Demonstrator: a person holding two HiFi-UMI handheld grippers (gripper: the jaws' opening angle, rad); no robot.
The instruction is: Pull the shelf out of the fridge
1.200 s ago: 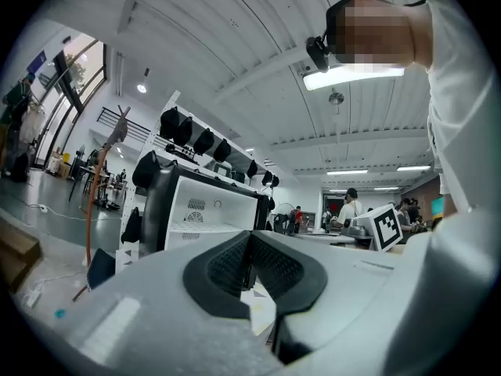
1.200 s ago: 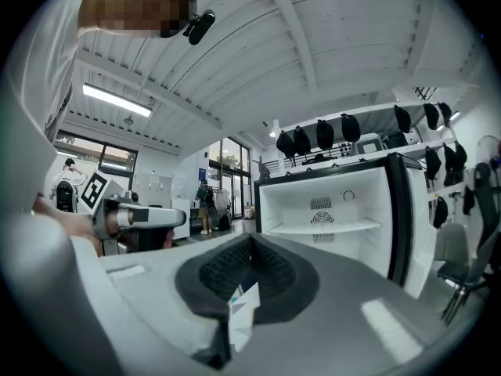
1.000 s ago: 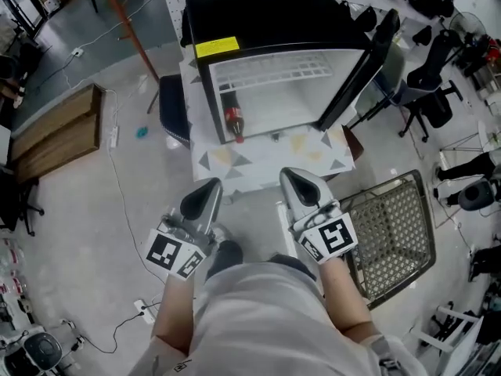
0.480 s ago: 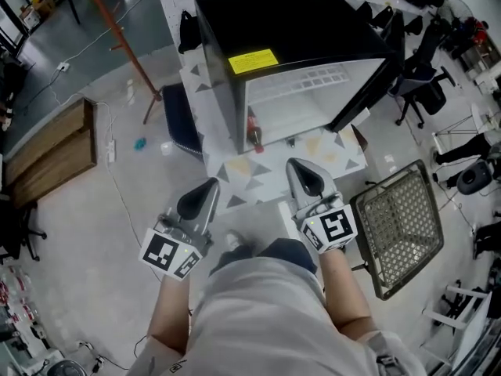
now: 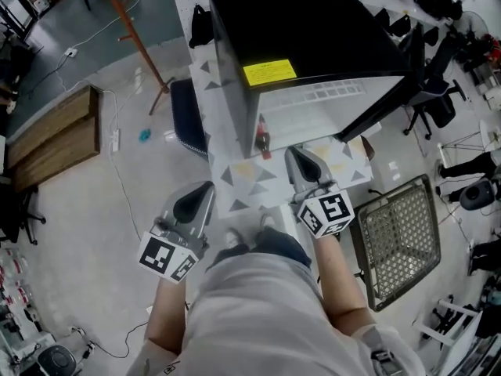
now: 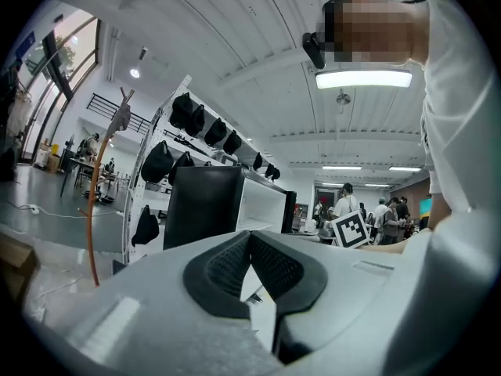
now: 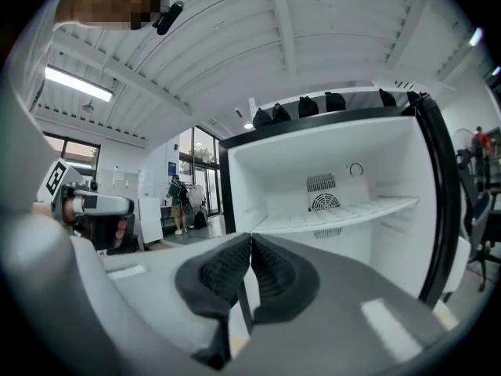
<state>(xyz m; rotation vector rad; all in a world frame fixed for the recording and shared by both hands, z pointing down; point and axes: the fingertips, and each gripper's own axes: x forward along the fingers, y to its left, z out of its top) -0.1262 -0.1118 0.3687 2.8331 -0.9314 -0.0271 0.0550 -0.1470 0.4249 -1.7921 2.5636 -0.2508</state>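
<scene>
The shelf, a white wire rack, is seated across the upper part of the fridge, with nothing laid on it, and it is not yet touched. The fridge is stood on a table covered with a patterned cloth. Its door is swung wide to the right, so the cavity is left free for a reach. One bottle is stood at the lower left of the cavity, below the shelf and apart from it; nothing else can be made out inside. The right gripper is held level before the opening, its jaws clenched on nothing. It is judged that they must be parted before the shelf's front edge can be taken. The left gripper is held further back, near the table's front edge, its jaws likewise pressed together and empty, probably kept in reserve. A wire basket is stood on the floor at the right, with nothing visible in it.
</scene>
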